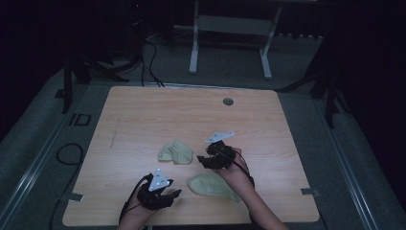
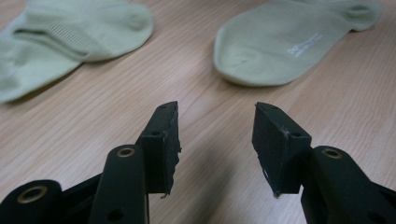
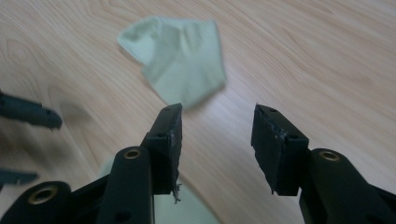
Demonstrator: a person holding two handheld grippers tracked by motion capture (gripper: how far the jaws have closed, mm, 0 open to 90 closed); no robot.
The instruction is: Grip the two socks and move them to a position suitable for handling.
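1. Wooden table (image 1: 143, 120) carries two pale green socks
2. Folded sock (image 1: 175, 152) lies near the middle of the table; flat sock (image 1: 210, 186) lies nearer the person's edge, well apart from the first
3. Left gripper (image 1: 165, 195) sits low at the near edge, to the left of the flat sock; its jaws stand apart with bare wood between them and nothing held
4. In the left gripper view the flat sock (image 2: 289, 42) lies ahead to the right and the folded sock (image 2: 70, 42) ahead to the left, neither touching the jaws
5. Right gripper (image 1: 205, 159) hangs just right of the folded sock, above the far end of the flat sock; jaws apart, nothing clamped
6. In the right gripper view the folded sock (image 3: 180, 60) lies beyond the jaw tips, blurred; a strip of pale fabric shows beneath the left jaw, contact cannot be told
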